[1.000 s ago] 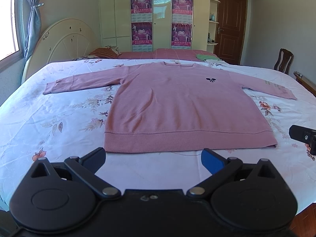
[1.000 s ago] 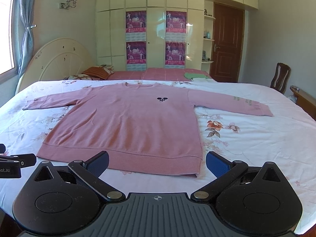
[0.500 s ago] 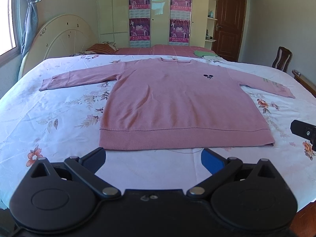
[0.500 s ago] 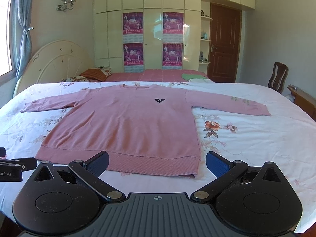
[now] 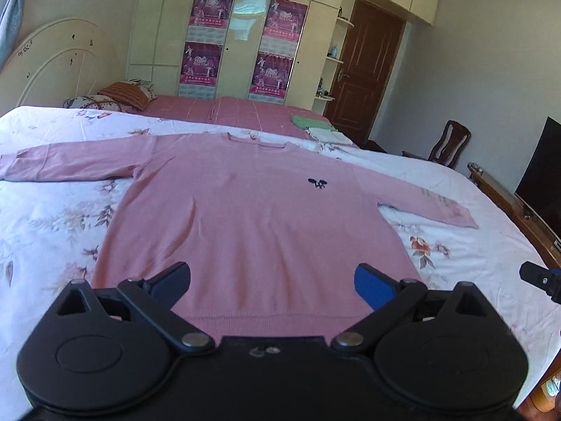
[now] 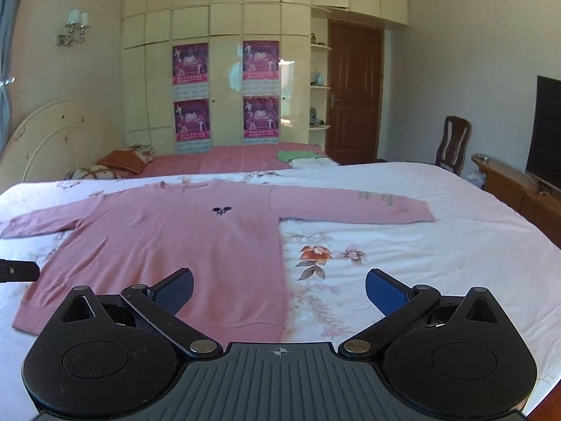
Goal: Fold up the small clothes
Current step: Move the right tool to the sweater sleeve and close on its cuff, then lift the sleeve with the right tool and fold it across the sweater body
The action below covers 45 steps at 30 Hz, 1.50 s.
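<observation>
A pink long-sleeved sweater (image 5: 252,217) lies flat, face up, on the floral bedsheet (image 5: 42,224), both sleeves spread out; it also shows in the right wrist view (image 6: 182,245). My left gripper (image 5: 272,282) is open and empty, hovering above the sweater's lower hem. My right gripper (image 6: 279,289) is open and empty above the hem's right corner, its left finger over the cloth and its right finger over bare sheet. The right sleeve (image 6: 368,205) stretches to the right. Each gripper's tip shows at the edge of the other's view.
A folded green cloth (image 6: 296,155) and a white one lie on the pink bedding at the far side. Pillows (image 5: 119,96) sit by the headboard. A wooden chair (image 6: 452,144), a low wooden cabinet (image 6: 515,186) and a dark screen stand to the right.
Both grippers have moved forward over the sweater's hem and turned to the right. Both stay open. The sweater has not moved.
</observation>
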Tool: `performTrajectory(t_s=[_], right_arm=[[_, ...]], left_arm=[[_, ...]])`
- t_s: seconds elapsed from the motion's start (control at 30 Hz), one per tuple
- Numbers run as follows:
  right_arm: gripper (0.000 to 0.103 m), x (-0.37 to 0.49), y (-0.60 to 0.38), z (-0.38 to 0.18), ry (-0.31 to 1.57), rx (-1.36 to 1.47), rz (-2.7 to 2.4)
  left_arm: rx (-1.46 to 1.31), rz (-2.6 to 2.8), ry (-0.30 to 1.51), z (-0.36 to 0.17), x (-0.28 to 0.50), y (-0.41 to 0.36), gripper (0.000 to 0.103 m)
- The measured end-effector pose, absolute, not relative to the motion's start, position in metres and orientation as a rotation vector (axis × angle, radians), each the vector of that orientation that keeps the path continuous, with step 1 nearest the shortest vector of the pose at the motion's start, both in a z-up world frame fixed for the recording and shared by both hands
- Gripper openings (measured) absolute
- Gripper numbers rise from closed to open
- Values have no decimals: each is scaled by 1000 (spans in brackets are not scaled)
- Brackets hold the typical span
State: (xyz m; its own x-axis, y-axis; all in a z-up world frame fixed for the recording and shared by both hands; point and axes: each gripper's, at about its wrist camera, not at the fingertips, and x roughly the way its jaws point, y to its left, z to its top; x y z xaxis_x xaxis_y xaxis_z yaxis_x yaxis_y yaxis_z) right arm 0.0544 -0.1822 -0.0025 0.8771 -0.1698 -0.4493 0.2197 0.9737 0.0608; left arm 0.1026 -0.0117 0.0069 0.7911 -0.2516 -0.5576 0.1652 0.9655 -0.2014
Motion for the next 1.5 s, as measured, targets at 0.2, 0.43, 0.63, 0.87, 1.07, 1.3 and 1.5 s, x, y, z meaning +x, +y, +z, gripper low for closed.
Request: performTrajectory(t_s=[0.2,0.43,0.63,0.87,1.07,1.3,1.5], right_arm=[[102,112,-255,-1,416,200,-277],[49,201,-347,-26,450,302,-323],[50,253,-454,-65,456,506,-436],[50,279,-553,-116,477,729,-524],[49,278,-579,-120,441,800,-492],[6,250,-575,-86,395,605,-488],[6,230,-581,-109,494,629,-537]], left_arm=[[-93,-150,562,-1,162,-29,90],[-42,-66,633,-26,241,-54,79],[-14,-92,696,-51,287,-85,67],[-15,-94,783,-79,312,-104,67],[-8,-66,832,-87,329,-106,69],[46,-56,868,-94,345,-114,76],[46,-30,901,-101,345,-108,79]])
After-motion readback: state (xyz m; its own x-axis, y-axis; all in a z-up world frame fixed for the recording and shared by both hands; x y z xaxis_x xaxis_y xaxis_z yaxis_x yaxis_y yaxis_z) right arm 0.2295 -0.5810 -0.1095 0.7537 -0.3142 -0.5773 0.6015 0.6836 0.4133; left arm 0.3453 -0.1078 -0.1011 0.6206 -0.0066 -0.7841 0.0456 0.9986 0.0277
